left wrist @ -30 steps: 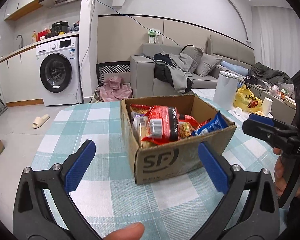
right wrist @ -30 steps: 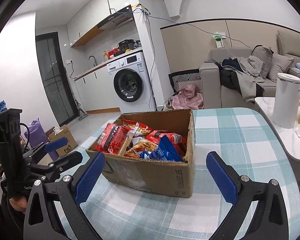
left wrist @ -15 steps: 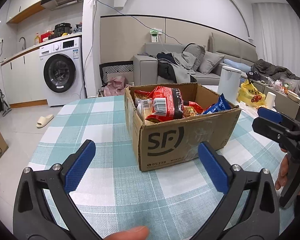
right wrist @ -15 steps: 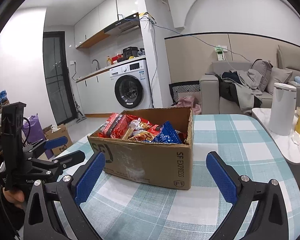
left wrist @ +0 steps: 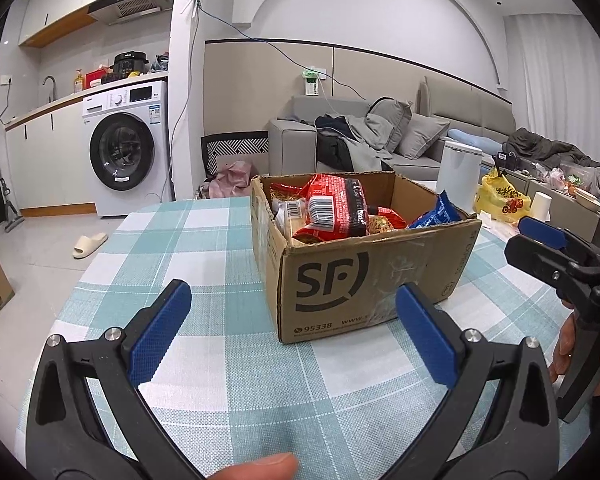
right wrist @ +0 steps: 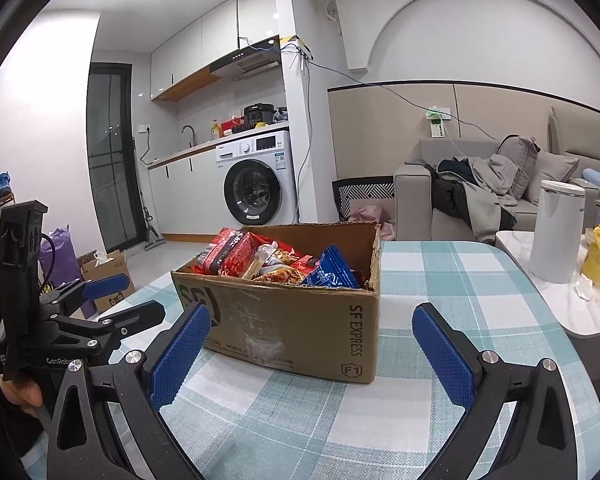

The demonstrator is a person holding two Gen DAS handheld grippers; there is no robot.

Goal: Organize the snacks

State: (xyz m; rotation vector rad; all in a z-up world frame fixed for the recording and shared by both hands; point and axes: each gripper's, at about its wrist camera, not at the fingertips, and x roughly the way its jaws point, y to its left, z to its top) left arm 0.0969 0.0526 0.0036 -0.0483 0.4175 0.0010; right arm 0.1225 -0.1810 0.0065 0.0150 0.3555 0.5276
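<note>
Left gripper [left wrist: 292,336]: jaws spread wide, holding nothing, poised low over the near edge of the counter [left wrist: 204,248]. Right gripper [right wrist: 312,354]: likewise wide open and empty, level with the near face of the cardboard box [right wrist: 300,320].

The box stands toward the middle of the check-clothed counter, flaps open. Inside it lie the snacks: red noodle packets [left wrist: 334,204] stacked at the left end, a blue packet [right wrist: 332,272] propped upright at the right end, further wrappers between them. They sit jumbled, at mixed angles, not in rows.

No snack is seen on the cloth outside the box.

Assessment: all visible snacks are contained in the box. This fits either a gathered lot at the end of sorting, or a mixed lot awaiting removal and arrangement. The views do not settle which.
</note>
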